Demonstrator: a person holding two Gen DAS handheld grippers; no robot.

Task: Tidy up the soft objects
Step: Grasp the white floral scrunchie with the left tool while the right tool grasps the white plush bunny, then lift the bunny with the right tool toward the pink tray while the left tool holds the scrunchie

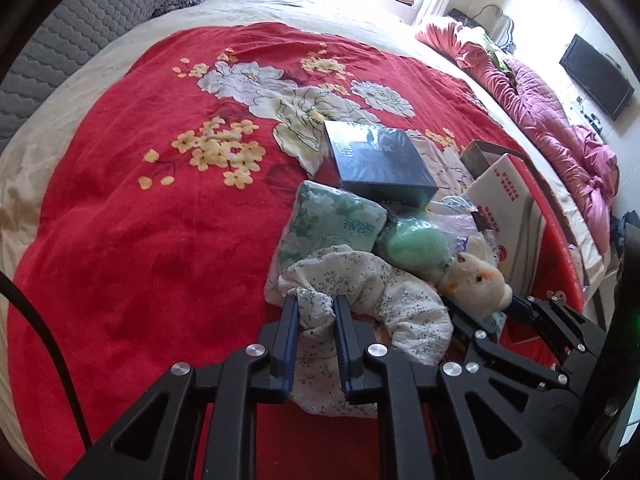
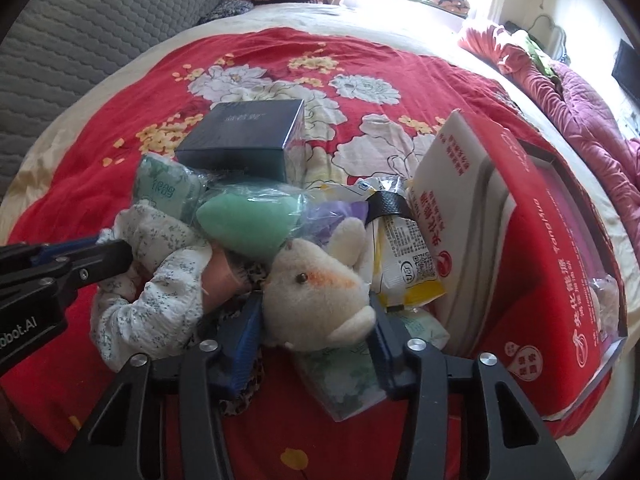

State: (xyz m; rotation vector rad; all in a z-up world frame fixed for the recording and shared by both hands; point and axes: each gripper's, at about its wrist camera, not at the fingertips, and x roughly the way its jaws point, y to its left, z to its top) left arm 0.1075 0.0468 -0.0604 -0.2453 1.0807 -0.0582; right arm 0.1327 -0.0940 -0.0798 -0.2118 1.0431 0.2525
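While left fingers pinch floral cloth, right fingers flank plush toy.

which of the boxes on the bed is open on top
The red box at the right edge of the pile: its top is open and things show inside. The dark blue box behind the soft things is shut and film-wrapped.

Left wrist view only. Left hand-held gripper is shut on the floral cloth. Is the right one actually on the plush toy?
Observer: Yes. The right hand-held gripper has a finger on each side of the plush toy, at its head, and both look to be touching it.
Operator: Anything under the toy?
Observer: A leopard-print fabric lies beneath it.
Operator: What is behind its head?
Observer: A yellow packet, right behind the ear.
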